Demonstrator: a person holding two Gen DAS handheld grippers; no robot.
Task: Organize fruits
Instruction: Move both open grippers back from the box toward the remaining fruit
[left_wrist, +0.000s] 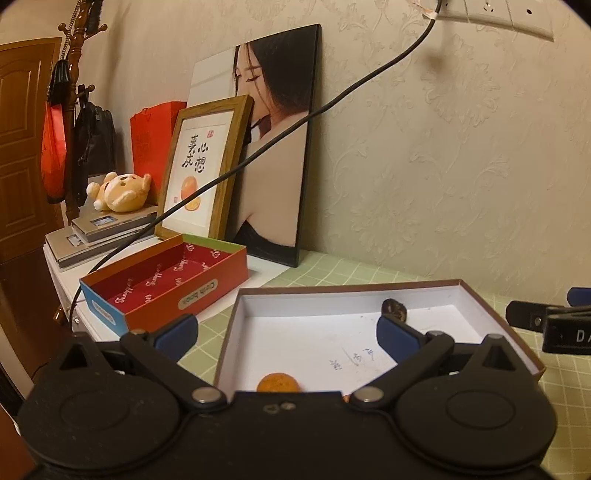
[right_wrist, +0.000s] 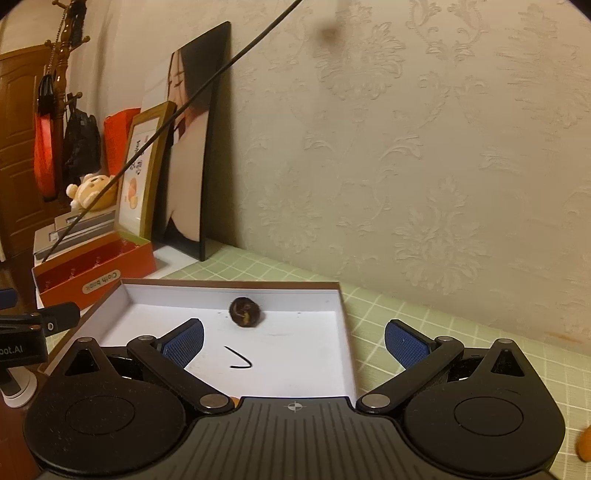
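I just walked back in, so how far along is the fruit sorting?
Early, it seems. The white box holds a dark fruit near its back wall and an orange fruit at its near edge. The red box looks empty. Nothing is in hand: the left gripper and the right gripper are both open. Another orange piece lies on the green cloth, outside both boxes.

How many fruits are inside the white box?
2, maybe more. A small round orange fruit lies at the near edge of the shallow white cardboard box; a dark wrinkled brown fruit sits near its far wall. The gripper bodies may hide others.
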